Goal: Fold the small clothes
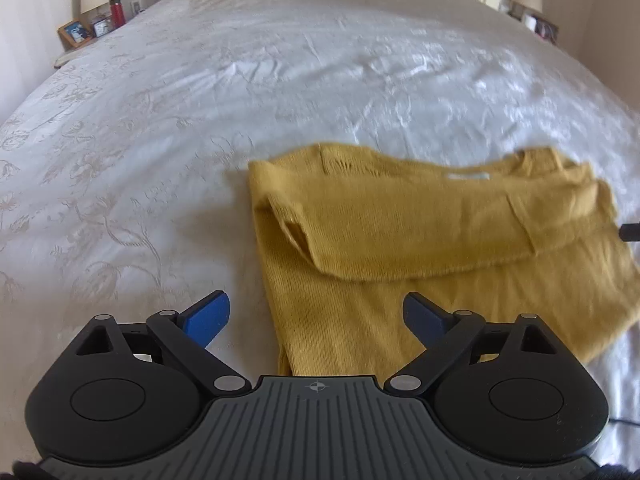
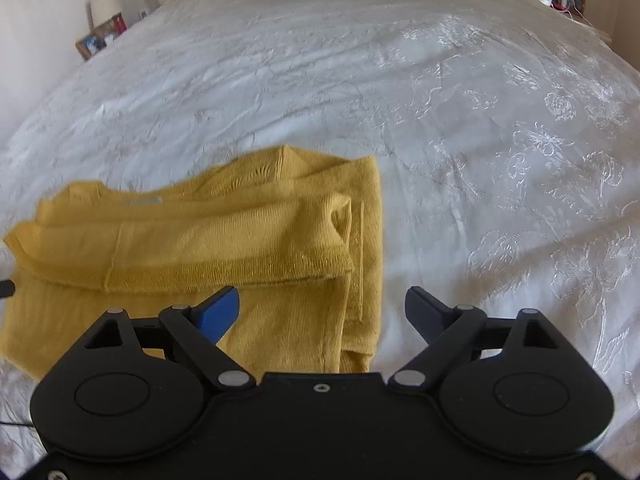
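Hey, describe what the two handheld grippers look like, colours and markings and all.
Both are black, with two round discs, silver pivot pins and blue-padded fingers. The left gripper has a grey ribbed centre plate with a small crosshair mark. The right gripper has a plain black plate with one central screw. No hands or sleeves are clearly visible.

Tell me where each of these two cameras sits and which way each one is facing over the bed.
Left wrist view: sits on the left gripper, looking down and forward over the sweater's left edge toward the headboard; its open blue-padded fingers show, empty.
Right wrist view: sits on the right gripper, facing the same way over the sweater's right edge; its open fingers show, empty.
Shared: the yellow sweater, the white bedspread and the bedside photo frame.
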`<state>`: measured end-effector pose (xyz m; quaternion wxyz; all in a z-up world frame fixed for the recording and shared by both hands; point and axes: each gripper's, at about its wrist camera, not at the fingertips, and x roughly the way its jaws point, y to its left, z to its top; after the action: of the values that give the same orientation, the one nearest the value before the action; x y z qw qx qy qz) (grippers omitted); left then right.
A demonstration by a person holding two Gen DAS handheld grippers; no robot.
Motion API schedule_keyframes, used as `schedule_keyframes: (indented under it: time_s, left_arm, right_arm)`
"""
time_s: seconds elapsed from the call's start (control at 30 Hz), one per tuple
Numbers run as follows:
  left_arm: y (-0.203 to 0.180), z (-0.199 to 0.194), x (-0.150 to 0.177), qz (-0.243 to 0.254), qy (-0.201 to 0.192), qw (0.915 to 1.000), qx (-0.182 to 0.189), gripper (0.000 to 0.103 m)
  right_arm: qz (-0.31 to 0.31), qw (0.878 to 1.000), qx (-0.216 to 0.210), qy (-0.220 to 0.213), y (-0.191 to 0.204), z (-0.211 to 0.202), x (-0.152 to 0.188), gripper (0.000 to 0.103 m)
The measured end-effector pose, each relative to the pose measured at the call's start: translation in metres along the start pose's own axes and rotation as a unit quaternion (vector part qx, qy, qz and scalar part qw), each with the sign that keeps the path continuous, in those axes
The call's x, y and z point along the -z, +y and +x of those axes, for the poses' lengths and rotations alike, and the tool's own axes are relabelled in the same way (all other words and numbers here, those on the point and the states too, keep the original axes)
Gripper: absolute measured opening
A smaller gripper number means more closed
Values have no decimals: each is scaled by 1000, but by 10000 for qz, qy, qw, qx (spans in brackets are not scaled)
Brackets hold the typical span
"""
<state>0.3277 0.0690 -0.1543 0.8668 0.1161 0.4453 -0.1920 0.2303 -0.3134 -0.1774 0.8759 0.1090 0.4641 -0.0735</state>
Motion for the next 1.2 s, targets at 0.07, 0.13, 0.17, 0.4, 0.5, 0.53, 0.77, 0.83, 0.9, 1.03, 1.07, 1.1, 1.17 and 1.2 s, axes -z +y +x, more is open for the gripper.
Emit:
schedule_keyframes:
  time_s: [0.07,0.13,0.17,0.4,0.5,0.53,0.77,0.83,0.9,1.03,1.07,1.1,1.17,1.2]
  left_arm:
    - [-3,8,2,190,109,9997,-83,95]
    - [-4,16,2,306,213,9992,-116,95]
    - [-3,21,0,342,257,9990,-115,95]
    - [11,51,-39,448,177,9984,-299,95]
    - [22,65,-62,373,141,9985,-382,95]
    - [27,68,-69,304,122,9986,-408,95]
    - [53,67,-96,-423,-88,9975,-562,95]
    - [57,62,-93,-524,-110,9969,-572,95]
    - [57,55,-87,-539,-133,9971,-522,95]
    - [54,46,-66,-437,-40,9978,-487,95]
    - [54,45,-61,-438,1,9979,-476,95]
    - [54,45,-57,-449,55,9979,-464,95]
    - [55,45,-50,-499,145,9977,-444,95]
    - [56,45,-47,-529,160,9975,-450,95]
  right_arm:
    - [-254,9996,102,80,6,6,2,91]
    - [-459,9986,199,162,10,14,3,91]
    - [-533,9981,254,182,11,18,1,91]
    - [-660,9963,553,85,4,48,-42,94]
    - [-418,9970,645,-49,-8,56,-69,94]
    - [-313,9972,672,-96,-12,57,-76,94]
    - [346,9969,512,-487,-33,38,-95,94]
    - [359,9975,366,-490,-32,27,-87,94]
    - [205,9985,265,-422,-27,20,-75,94]
    - [-257,9993,208,-194,-12,9,-45,95]
    - [-393,9990,211,-94,-7,10,-36,95]
    - [-556,9982,242,-2,-3,12,-28,95]
    - [-993,9942,395,142,8,17,-14,95]
    - [-1188,9915,484,193,12,21,-8,95]
